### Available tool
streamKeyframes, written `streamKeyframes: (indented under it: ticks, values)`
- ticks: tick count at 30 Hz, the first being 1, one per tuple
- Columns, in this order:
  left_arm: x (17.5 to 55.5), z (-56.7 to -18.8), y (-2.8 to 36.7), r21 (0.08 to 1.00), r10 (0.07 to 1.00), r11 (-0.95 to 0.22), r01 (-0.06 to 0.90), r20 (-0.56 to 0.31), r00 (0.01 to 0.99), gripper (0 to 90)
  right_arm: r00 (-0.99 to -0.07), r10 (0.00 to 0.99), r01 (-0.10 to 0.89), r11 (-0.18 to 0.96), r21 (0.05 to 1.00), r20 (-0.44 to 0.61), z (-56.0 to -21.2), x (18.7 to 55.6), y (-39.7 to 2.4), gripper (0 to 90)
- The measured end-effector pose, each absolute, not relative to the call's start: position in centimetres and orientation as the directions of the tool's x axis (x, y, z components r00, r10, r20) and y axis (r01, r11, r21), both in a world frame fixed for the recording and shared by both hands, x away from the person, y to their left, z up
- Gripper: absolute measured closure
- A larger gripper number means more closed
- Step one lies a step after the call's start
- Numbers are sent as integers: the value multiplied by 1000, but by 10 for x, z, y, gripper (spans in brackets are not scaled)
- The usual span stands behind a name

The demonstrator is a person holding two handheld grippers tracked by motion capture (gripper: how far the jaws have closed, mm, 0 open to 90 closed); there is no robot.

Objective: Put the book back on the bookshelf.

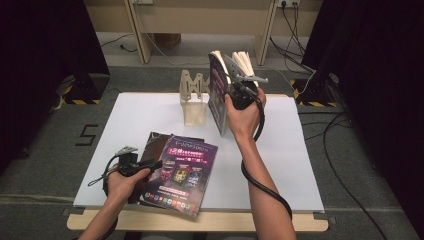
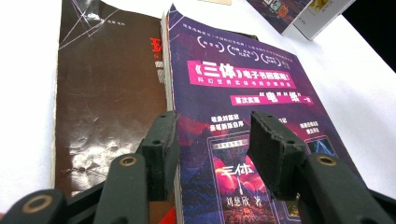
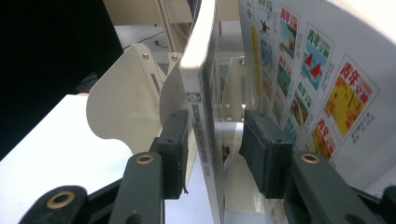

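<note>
A purple-covered book (image 1: 186, 170) lies flat near the table's front, partly on top of a dark brown book (image 1: 152, 142). My left gripper (image 1: 154, 164) is at their left edge; in its own view the left gripper (image 2: 210, 126) is open just above the purple book (image 2: 243, 88), with its left jaw over the seam to the brown book (image 2: 107, 93). At the back my right gripper (image 1: 229, 86) reaches into upright books (image 1: 218, 97). The right gripper (image 3: 215, 126) straddles a white-edged book (image 3: 198, 70); the right pad stands clear of it. A picture-covered book (image 3: 317, 84) leans beside it.
A beige book stand (image 1: 192, 97) sits at the back middle of the white board (image 1: 300, 165); its curved plates (image 3: 126, 98) stand just behind the upright books. Cables run across the floor at the right. A wooden table edge (image 1: 225, 221) runs along the front.
</note>
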State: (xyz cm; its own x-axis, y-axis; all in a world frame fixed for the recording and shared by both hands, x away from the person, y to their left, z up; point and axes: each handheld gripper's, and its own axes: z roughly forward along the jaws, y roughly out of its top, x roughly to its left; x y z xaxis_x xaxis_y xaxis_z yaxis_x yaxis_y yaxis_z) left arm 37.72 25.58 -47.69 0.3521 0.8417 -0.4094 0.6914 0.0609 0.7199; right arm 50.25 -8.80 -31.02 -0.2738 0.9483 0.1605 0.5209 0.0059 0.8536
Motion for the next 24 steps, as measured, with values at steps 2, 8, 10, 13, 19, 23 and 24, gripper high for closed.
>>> streamKeyframes:
  ticks: [2, 8, 10, 13, 19, 23, 24]
  values:
    - [377, -477, 255, 719, 841, 60, 693, -410, 353, 515, -273, 948, 522, 4, 853, 163, -311, 501, -89, 614]
    - [377, -477, 255, 718, 841, 60, 693, -411, 353, 515, -282, 946, 524, 14, 852, 158, -311, 498, -90, 608]
    - [377, -477, 255, 718, 841, 60, 694, -411, 352, 515, -284, 944, 527, 7, 850, 168, -311, 497, -90, 606]
    - [377, -478, 255, 717, 840, 57, 695, -410, 355, 515, -287, 943, 529, 11, 849, 166, -311, 495, -90, 604]
    - [377, -478, 255, 717, 841, 58, 695, -409, 353, 515, -292, 942, 528, 15, 849, 165, -313, 492, -92, 604]
    - [377, -478, 255, 715, 841, 57, 697, -411, 353, 515, -294, 942, 525, 18, 851, 162, -314, 490, -93, 604]
    - [377, -478, 255, 715, 841, 58, 697, -411, 353, 515, -295, 941, 525, 14, 851, 167, -314, 489, -93, 604]
